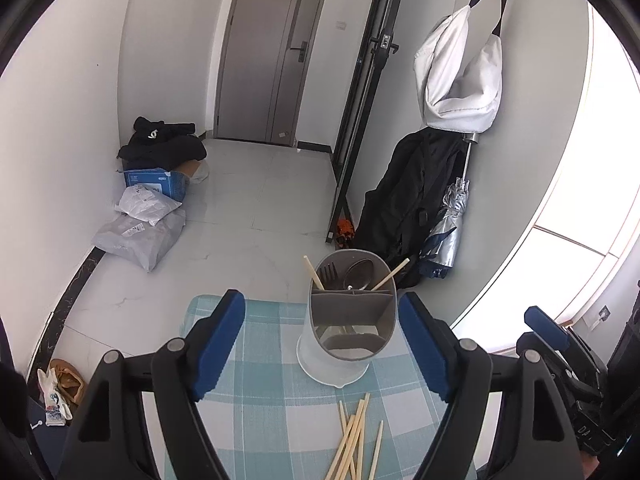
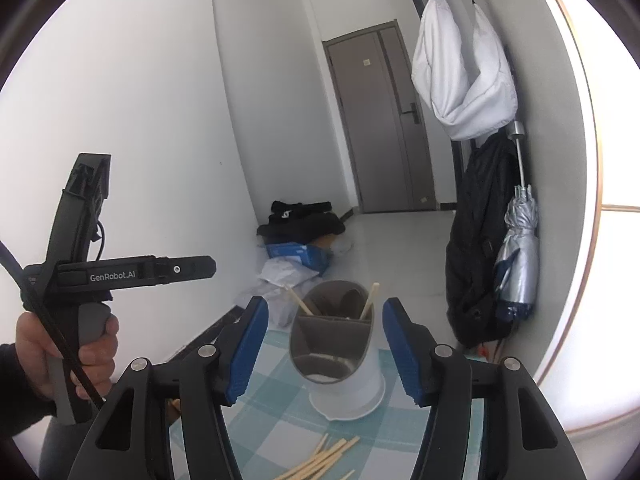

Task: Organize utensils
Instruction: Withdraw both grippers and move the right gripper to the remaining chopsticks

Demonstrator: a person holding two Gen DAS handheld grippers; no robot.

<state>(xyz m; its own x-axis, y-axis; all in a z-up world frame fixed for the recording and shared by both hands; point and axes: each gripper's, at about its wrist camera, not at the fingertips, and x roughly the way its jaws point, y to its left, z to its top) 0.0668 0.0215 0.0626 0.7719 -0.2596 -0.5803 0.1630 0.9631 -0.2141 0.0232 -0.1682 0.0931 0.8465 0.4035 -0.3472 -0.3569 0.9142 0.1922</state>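
Both tools released, nothing between the pads: left tool point(image 1: 322, 346) has its jaws spread wide, right tool point(image 2: 326, 354) sits at a medium gap. Each has two black plastic fingers with ribbed blue pads point(image 1: 218, 344)

Utensil holder point(image 1: 352, 312): one, round grey plastic insert with dividers, seated in a white tapered outer cup, upright on the worktop point(image 1: 256, 396), framed between the fingers of each tool in its wrist view, touched by neither. Its far compartment holds 2 pale wooden chopsticks point(image 1: 390, 274) leaning outward, 1 dark fork point(image 1: 330, 274) and 1 dark spoon point(image 1: 360, 272); near compartments look unfilled apart from something pale low down, can't tell what

Loose chopsticks point(image 1: 354, 440): pile of roughly 6–7, same pale wood, thin straight sticks, crossed over each other on the worktop just in front of the holder, apart from it

Worktop cover is teal/white check cloth

The left tool's body in the right wrist view reads "GenRobot.AI" point(image 2: 112, 276) in white on black; a hand point(image 2: 86, 356) grips its grey handle

Other labels in the room too small to read
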